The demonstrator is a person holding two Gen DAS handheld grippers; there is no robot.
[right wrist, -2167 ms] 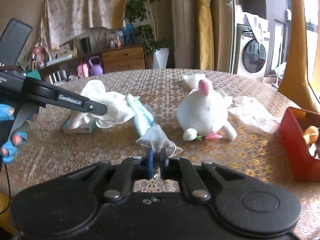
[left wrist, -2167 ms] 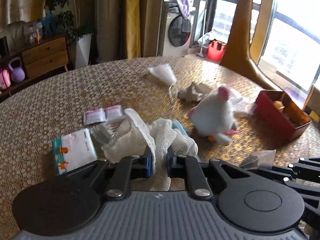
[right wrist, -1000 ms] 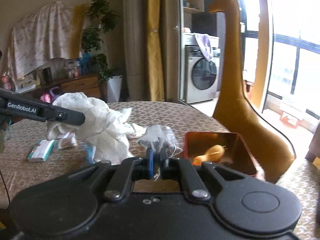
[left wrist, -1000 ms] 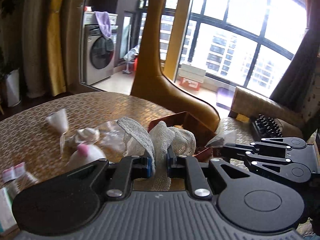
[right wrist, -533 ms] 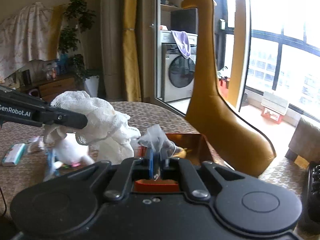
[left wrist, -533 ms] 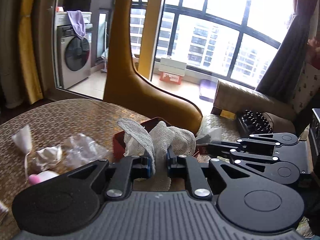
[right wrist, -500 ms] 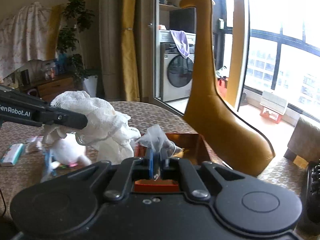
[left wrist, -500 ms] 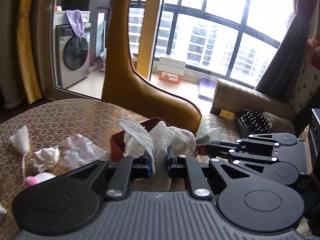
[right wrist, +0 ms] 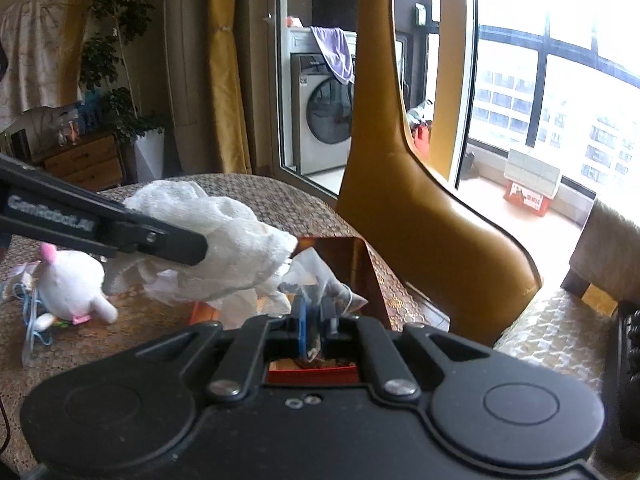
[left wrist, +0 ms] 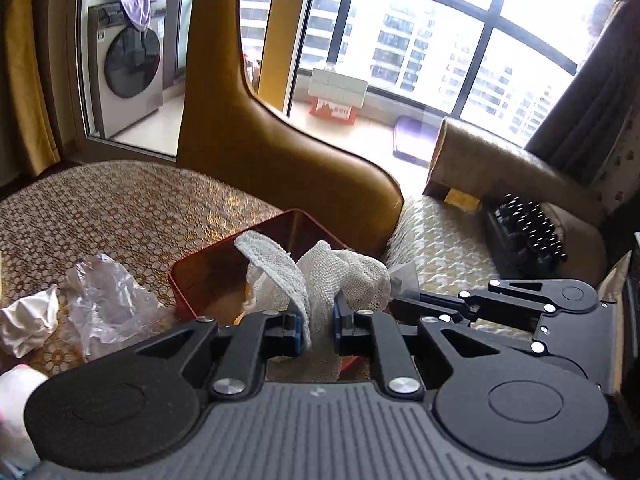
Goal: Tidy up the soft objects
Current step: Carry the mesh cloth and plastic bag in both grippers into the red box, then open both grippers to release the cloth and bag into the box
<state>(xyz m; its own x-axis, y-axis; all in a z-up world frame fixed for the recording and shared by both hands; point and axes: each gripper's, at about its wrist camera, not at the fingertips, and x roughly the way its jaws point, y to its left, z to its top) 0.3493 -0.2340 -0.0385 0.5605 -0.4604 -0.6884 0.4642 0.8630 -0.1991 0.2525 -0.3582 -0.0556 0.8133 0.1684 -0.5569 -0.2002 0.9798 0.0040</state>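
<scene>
My left gripper [left wrist: 316, 332] is shut on a white mesh cloth [left wrist: 320, 276], which hangs bunched over the open red box [left wrist: 280, 228] at the table's edge. In the right wrist view the same cloth [right wrist: 224, 240] sits at the tip of the left gripper [right wrist: 196, 250], just above the red box [right wrist: 362, 268]. My right gripper [right wrist: 314, 320] is shut on a small clear plastic bag [right wrist: 316, 276], held over the near end of the box. In the left wrist view the right gripper [left wrist: 400, 304] comes in from the right beside the cloth. Something orange lies inside the box, mostly hidden.
A white plush toy [right wrist: 68, 280] lies on the patterned table [left wrist: 120, 208] to the left, along with a crumpled clear wrapper [left wrist: 108, 300] and a white wad [left wrist: 28, 316]. A tall yellow giraffe figure [right wrist: 420, 208] stands right behind the box. A cushioned seat [left wrist: 440, 240] is beyond the table edge.
Both grippers have swung on across the table and sunk a little, so the red box now lies close under the cloth and the bag. Both grips are unchanged.
</scene>
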